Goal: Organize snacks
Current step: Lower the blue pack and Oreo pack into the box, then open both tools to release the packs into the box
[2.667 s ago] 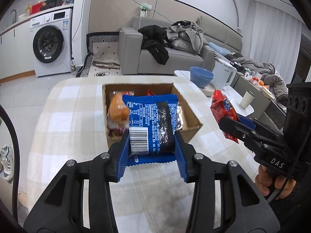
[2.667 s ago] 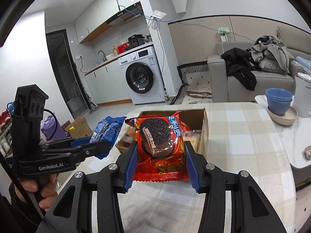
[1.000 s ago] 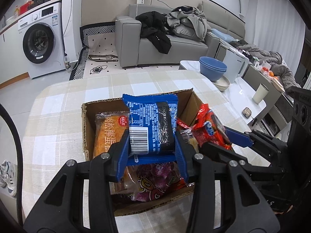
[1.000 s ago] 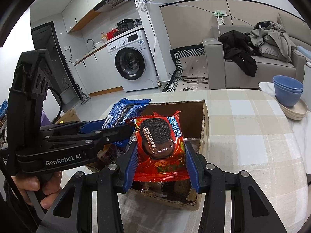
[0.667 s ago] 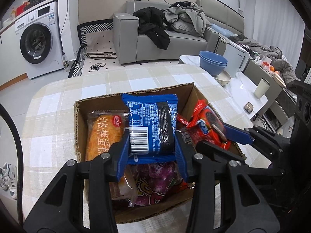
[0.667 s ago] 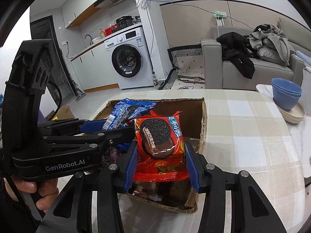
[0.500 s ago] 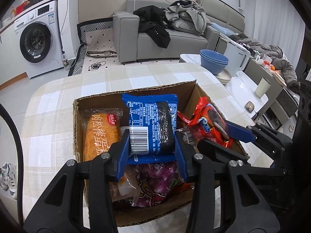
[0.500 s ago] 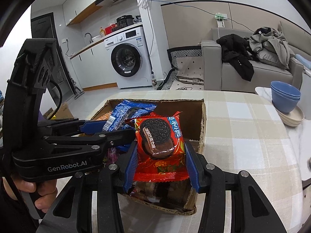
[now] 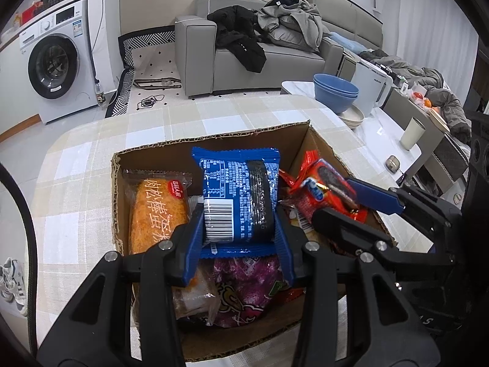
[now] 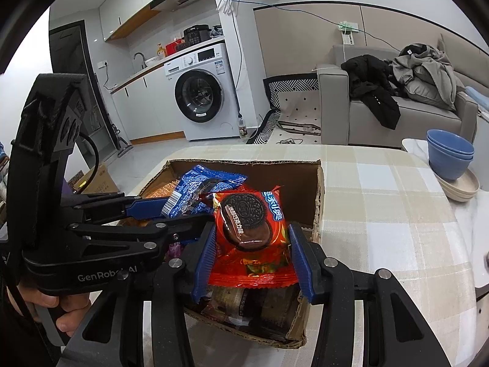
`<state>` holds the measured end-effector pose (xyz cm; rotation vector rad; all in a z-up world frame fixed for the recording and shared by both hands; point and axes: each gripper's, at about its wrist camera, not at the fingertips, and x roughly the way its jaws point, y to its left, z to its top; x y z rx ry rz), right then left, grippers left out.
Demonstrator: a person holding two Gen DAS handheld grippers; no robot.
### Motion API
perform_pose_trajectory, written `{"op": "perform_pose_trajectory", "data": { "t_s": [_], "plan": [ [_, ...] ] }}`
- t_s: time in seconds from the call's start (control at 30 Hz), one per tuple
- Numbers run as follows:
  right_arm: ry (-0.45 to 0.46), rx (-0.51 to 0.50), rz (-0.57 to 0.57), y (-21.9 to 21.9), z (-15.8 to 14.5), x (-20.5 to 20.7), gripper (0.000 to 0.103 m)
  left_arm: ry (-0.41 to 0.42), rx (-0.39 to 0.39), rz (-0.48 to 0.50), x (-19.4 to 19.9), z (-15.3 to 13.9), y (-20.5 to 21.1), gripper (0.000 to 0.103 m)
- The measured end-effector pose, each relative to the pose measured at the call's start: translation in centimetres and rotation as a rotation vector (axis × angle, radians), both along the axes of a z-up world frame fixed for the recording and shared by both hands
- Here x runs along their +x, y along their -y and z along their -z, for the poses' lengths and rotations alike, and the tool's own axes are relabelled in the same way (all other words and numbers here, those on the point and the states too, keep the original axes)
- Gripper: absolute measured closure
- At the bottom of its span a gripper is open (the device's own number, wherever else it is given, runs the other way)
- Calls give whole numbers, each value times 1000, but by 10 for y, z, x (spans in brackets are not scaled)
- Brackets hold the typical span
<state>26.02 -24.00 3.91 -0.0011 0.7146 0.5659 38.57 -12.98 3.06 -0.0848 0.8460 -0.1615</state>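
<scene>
Now lowered over box: left gripper clamps blue packet; right gripper, at 3 o'clock, clamps red packet.

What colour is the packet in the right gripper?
Red, with a dark sandwich cookie pictured on it: the cookie packet in the right gripper. Clearest in the right wrist view.

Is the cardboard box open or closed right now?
Open: the cardboard box has no lid over it, and snack packets show inside.

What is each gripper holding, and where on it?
Left gripper: blue snack pack, pinched across its lower sides. Right gripper: red cookie pack, also across its lower sides.
</scene>
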Motion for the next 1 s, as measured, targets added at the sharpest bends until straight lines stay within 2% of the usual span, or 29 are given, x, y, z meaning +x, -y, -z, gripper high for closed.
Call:
{"op": "perform_pose_trajectory", "data": {
  "t_s": [0.1, 0.23, 0.4, 0.47, 0.53, 0.6, 0.8, 0.87, 1.0],
  "plan": [
    [-2, 14, -2, 3, -1, -1, 52, 6, -12, 2, -1, 2, 1, 63],
    [1, 38, -21, 7, -5, -6, 40, 20, -22, 0, -8, -2, -3, 62],
    [32, 21, -18, 11, -11, -17, 22, 37, -49, -13, -21, -15, -10, 47],
    [48, 19, -8, 15, -13, -21, 16, 50, -45, -25, -29, -20, -11, 31],
    [46, 29, -13, 19, -15, -23, 11, 67, -43, -38, -37, -25, -12, 22],
    [55, 26, -8, 22, -17, -26, 4, 77, -43, -46, -45, -29, -13, 22],
    [81, 59, -26, 30, -24, -40, 1, 114, -35, -78, -72, -43, -22, 13],
    [92, 60, -33, 30, -26, -44, 1, 131, -37, -82, -84, -49, -24, 1],
    [113, 64, -38, 30, -30, -54, 1, 165, -25, -94, -109, -61, -29, 1]
  ]
}}
